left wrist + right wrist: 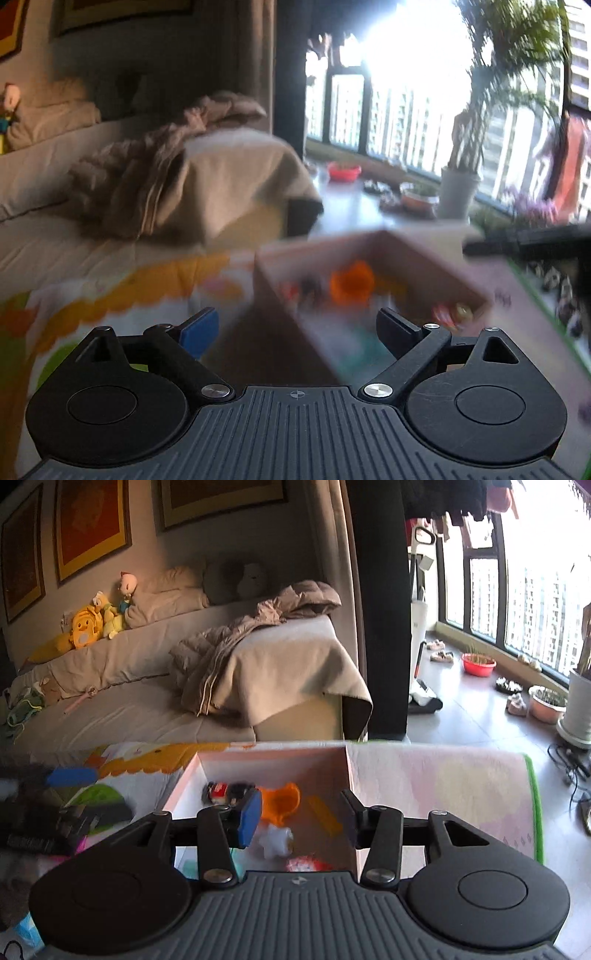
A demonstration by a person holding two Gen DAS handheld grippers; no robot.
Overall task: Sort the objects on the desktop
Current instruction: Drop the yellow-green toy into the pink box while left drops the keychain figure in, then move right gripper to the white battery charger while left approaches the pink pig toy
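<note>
One open pink cardboard box (pixel 273 755) on the cartoon-print play mat (pixel 443 786), both claws above it. Right claw (pixel 299 819): fingers apart, nothing between them, hanging over the box interior. Left claw (pixel 297 330): fingers spread wide, empty, over the near corner of the same box (pixel 280 317). Right view count inside the box: one orange plastic cup-shaped toy (pixel 282 799), one small dark figure with a red-and-white label (pixel 225 792), one flat yellow strip (pixel 325 814), one white star-shaped piece (pixel 275 840), one red-and-white wrapped item (pixel 304 864) at the near wall, so five pieces, all loose on the box floor. Left view is motion-blurred: only the orange toy (pixel 351 282) reads clearly, the rest are smears, can't count them there. Right view only: left gripper body at the left edge, over the mat, and three yellow plush toys (pixel 96 622) on the sofa. Left view only: a tall potted plant in a white pot (pixel 460 190) by the window.
</note>
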